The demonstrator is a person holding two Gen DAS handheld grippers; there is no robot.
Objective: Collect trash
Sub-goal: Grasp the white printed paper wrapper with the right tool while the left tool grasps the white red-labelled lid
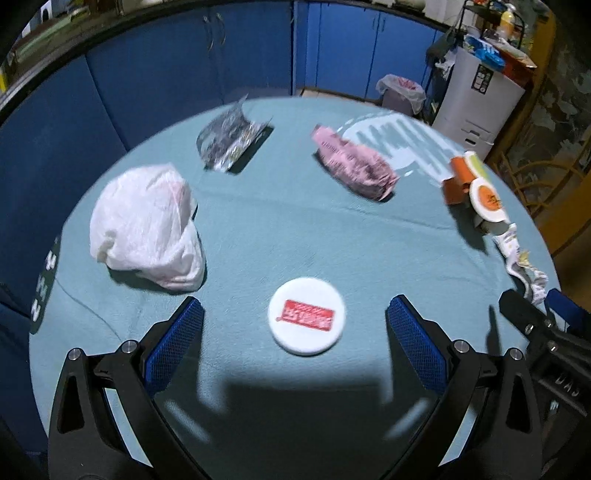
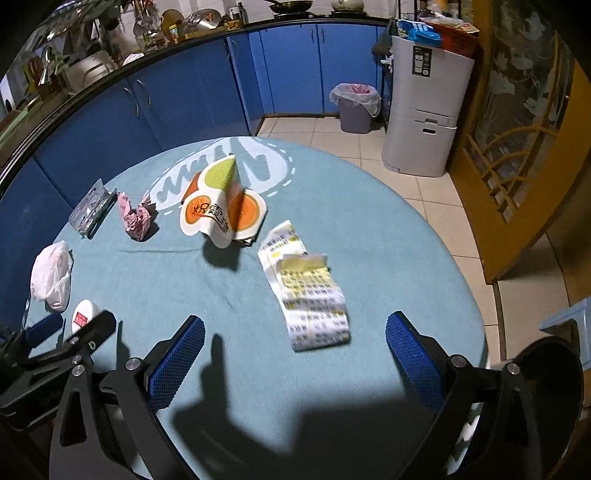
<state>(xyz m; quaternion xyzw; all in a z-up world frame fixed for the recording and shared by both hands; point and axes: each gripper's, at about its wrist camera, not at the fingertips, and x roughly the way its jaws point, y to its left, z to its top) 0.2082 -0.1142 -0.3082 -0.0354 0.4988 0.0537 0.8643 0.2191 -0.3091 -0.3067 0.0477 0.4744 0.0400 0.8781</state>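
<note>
Between the spread fingers of the left tool (image 1: 294,325) lies a round white lid (image 1: 306,316) with a red label, on the teal cloth desk (image 1: 258,229). Ahead of the spread right tool (image 2: 295,339) lies a crumpled paper wrapper (image 2: 306,295).

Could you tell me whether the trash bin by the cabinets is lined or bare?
Lined: a pale plastic bag drapes over the rim of the trash bin.

Home kitchen. Blue cabinets (image 2: 288,66) w/ dark counter at 10–12 o'clock; pan (image 2: 290,5), utensils (image 2: 146,22) on top. Lined bin (image 2: 355,107) on tile floor (image 2: 436,199) at 1 o'clock, white appliance (image 2: 424,110) beside. Round table (image 2: 388,236) w/ teal cloth, center.
</note>
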